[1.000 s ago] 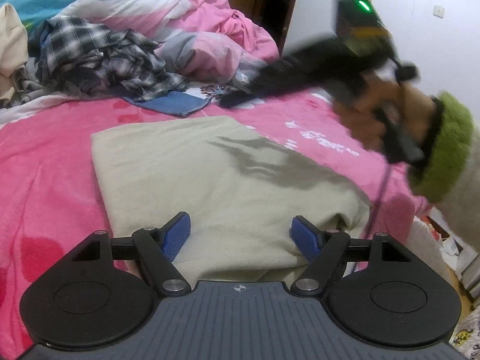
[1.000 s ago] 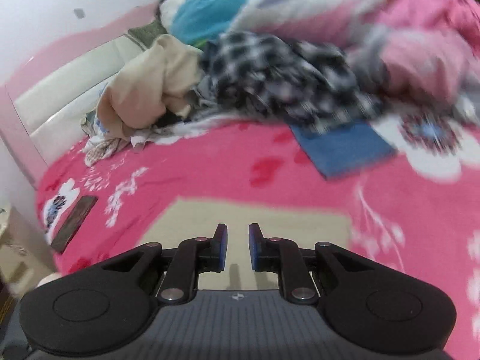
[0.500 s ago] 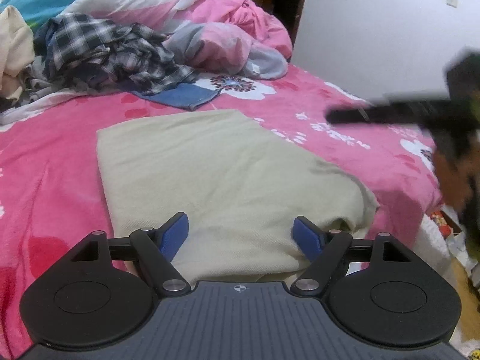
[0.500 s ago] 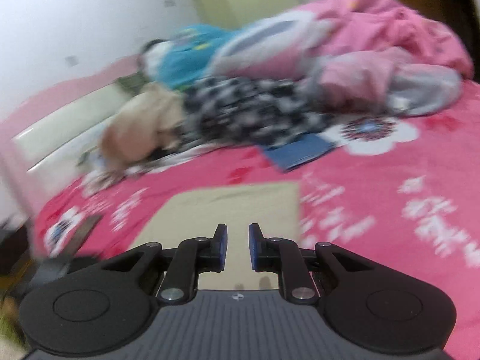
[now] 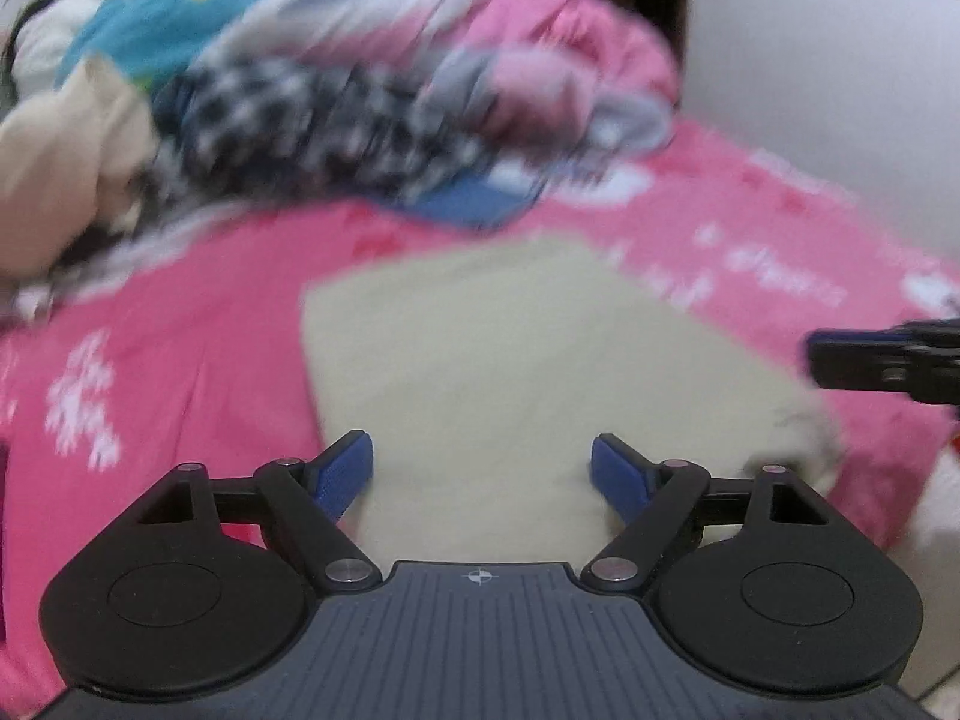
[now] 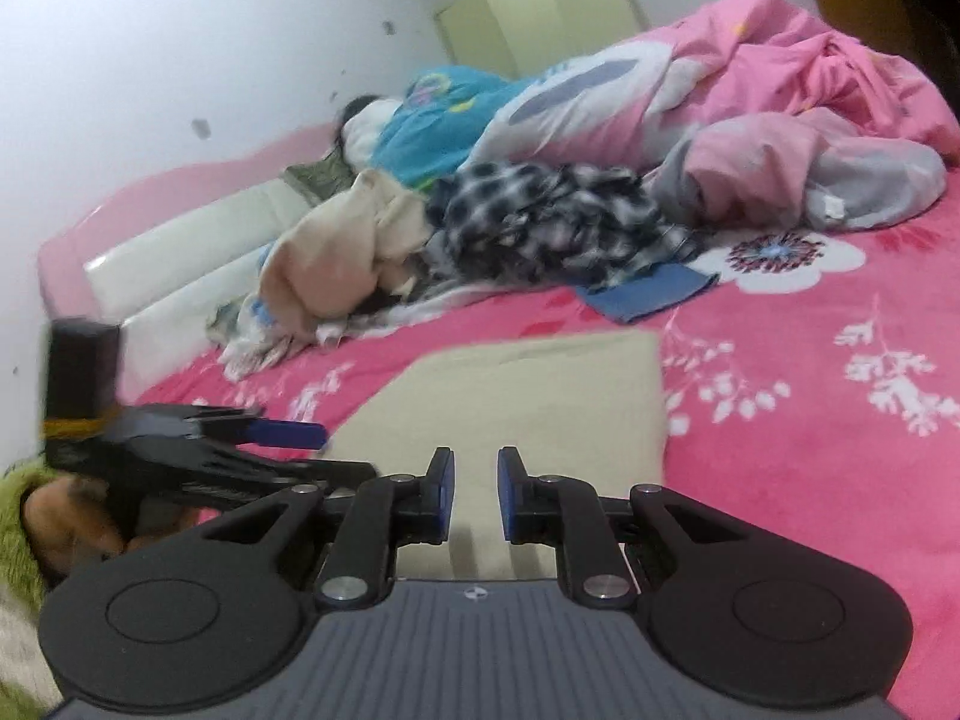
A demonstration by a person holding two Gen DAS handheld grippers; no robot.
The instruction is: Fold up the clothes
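On the pink bed (image 6: 810,360), a heap of unfolded clothes (image 6: 540,222) waits near the headboard. The beige garment (image 6: 528,384) lies folded (one done) at the near edge. Left gripper (image 5: 483,468) jaws have just been opening, nothing between; right gripper (image 6: 474,492) jaws nearly together, empty.

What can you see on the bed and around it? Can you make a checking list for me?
Surface: pink flowered bedspread, partly covered.
Job's things: beige folded cloth lies flat near the bed's edge; nothing grips it.
Clutter: checked shirt, cream garment, blue folded piece and pink quilt heaped behind it.
Grippers: left gripper has just been opening, wide, nothing between its fingers; right gripper has a narrow gap, holding nothing.
Cables: nothing seen.
Surroundings: white wall, pale cabinet, padded headboard.
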